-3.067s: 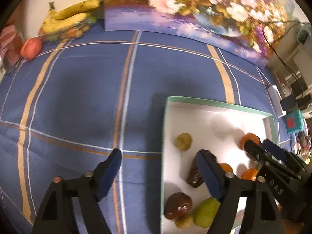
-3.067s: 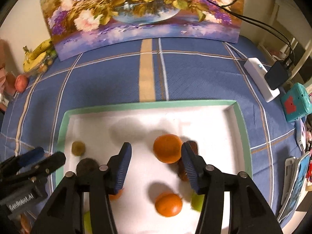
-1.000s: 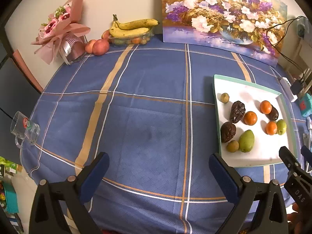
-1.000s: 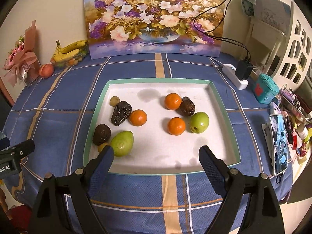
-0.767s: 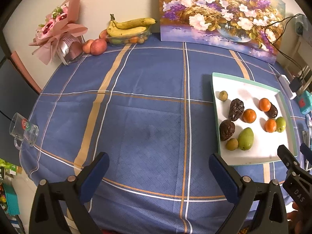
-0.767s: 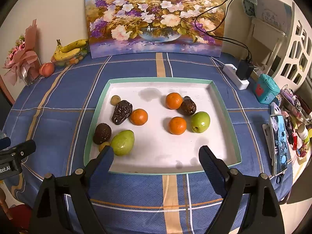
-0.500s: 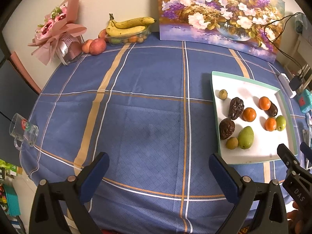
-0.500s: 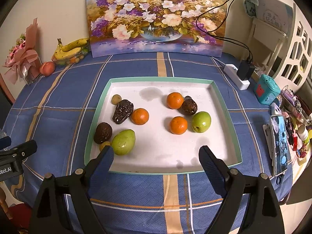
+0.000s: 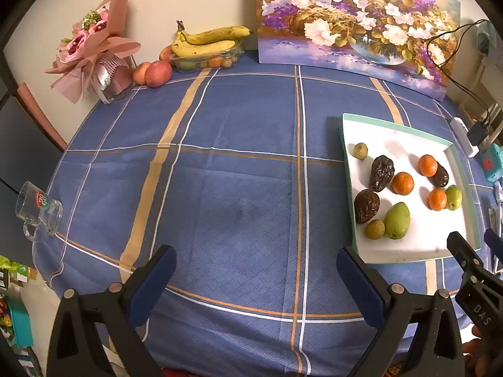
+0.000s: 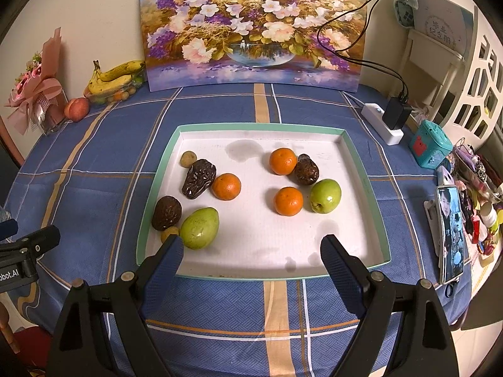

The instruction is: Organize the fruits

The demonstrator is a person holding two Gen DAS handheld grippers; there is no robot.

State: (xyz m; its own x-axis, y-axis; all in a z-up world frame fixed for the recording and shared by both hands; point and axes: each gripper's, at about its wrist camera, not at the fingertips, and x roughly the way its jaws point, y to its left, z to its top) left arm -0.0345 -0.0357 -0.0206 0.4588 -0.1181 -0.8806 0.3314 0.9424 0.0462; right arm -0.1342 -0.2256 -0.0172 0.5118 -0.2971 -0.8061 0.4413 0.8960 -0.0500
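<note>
A white tray (image 10: 261, 126) with a green rim lies on the blue checked tablecloth. On it are three oranges (image 10: 226, 186), a green pear-shaped fruit (image 10: 200, 228), a green apple (image 10: 326, 196), three dark wrinkled fruits (image 10: 198, 179) and two small yellow-brown ones (image 10: 188, 159). My right gripper (image 10: 251, 245) is open and empty above the tray's near edge. My left gripper (image 9: 254, 260) is open and empty over bare cloth, left of the tray (image 9: 418, 232). Each gripper's tip shows at the edge of the other's view.
Against the back wall stand a flower painting (image 10: 251, 28), bananas on a clear box (image 9: 207, 42), peaches (image 9: 154, 73) and a pink bouquet (image 9: 91, 44). A glass mug (image 9: 39, 210) lies at the left table edge. A power strip (image 10: 386, 119), teal box (image 10: 430, 144) and phone (image 10: 451, 234) sit right.
Since about three seconds ago both grippers have drawn back and up from the tray, and their jaws stand wider. Over the last second nothing has visibly moved.
</note>
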